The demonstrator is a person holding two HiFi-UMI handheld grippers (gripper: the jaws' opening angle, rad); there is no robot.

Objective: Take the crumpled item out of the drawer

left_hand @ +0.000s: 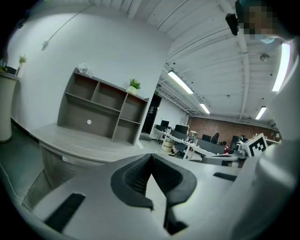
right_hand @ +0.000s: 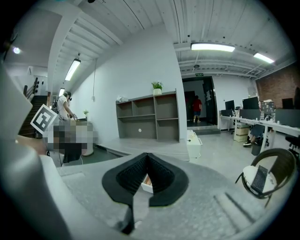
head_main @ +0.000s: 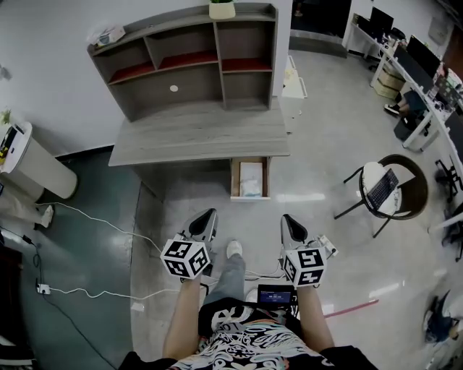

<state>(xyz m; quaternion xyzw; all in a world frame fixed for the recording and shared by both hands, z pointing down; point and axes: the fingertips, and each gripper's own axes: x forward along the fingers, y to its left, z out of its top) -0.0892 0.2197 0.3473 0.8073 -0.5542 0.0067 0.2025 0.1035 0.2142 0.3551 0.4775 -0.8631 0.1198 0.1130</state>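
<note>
The grey desk [head_main: 195,134] has one drawer [head_main: 234,179] pulled open toward me below its front edge. Inside lies a white crumpled item [head_main: 251,188], partly over a flat white sheet. My left gripper [head_main: 206,217] is held low, well short of the drawer and to its left, jaws shut and empty. My right gripper [head_main: 288,220] is level with it, to the drawer's right, also shut and empty. In the left gripper view the left gripper [left_hand: 151,157] points over the desk corner. A sliver of the drawer [right_hand: 146,184] shows below the right gripper [right_hand: 147,156].
A grey shelf hutch [head_main: 188,65] stands on the desk with a potted plant [head_main: 222,9] on top. A round chair holding a laptop [head_main: 387,189] is at the right, a white bin [head_main: 32,166] at the left. White cables [head_main: 94,224] cross the floor. My shoe [head_main: 233,249] is between the grippers.
</note>
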